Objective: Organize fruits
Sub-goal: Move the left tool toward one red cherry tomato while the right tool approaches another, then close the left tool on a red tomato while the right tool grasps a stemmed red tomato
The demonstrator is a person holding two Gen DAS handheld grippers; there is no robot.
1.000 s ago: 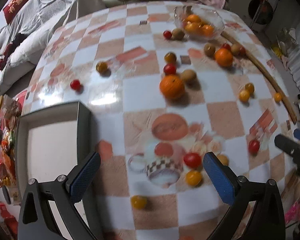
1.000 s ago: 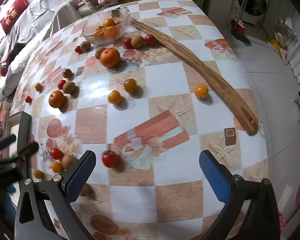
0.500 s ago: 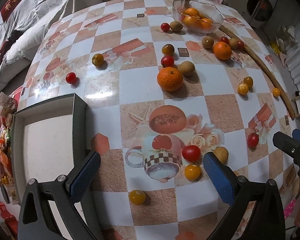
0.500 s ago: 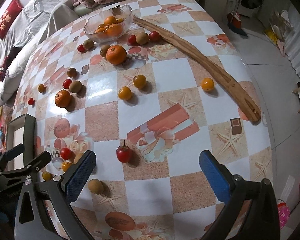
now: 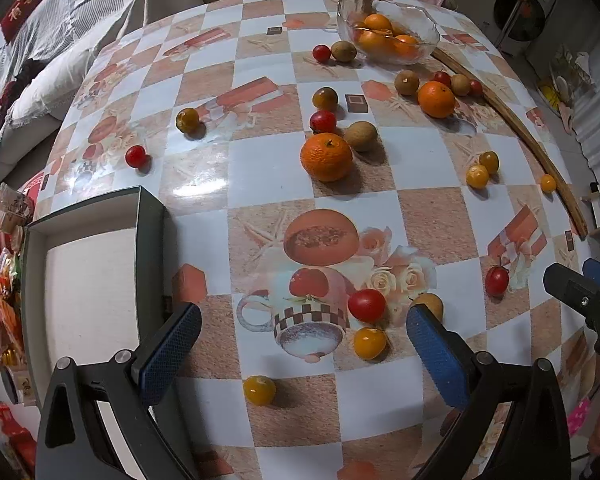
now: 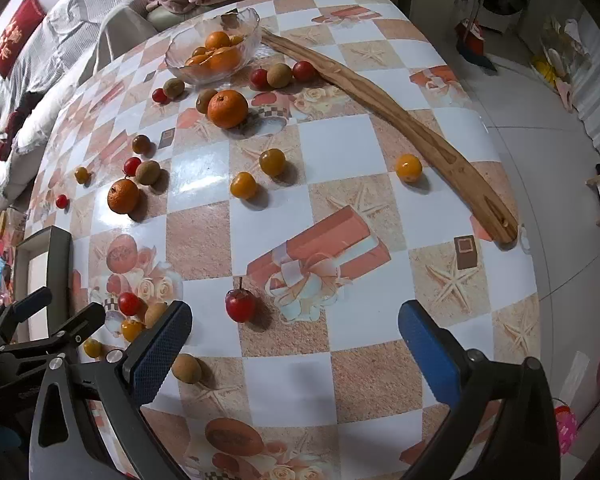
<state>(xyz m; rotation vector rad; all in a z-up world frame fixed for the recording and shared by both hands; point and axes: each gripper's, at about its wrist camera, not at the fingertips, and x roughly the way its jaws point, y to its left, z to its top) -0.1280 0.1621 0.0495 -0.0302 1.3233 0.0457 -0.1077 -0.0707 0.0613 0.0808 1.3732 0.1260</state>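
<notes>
Blue-padded fingers [image 5: 172, 344] of the left gripper [image 5: 304, 340] stood spread and empty above a red cherry tomato [image 5: 366, 305] on the bench [image 5: 260, 168]. Fruits lay scattered between the glass bowl [image 5: 388, 32] and dark tray [image 5: 148, 232]. Equally spread, the right gripper [image 6: 296, 344] hovered near a small red apple [image 6: 240, 306].

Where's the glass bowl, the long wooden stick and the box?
glass bowl [image 6: 249, 20], right wrist view, on its far rim.
long wooden stick [image 6: 400, 114], right wrist view, mid-length.
box [image 5: 150, 236], left wrist view, on its dark side wall.

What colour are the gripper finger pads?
Blue, textured pads; clearest in the left wrist view.
</notes>
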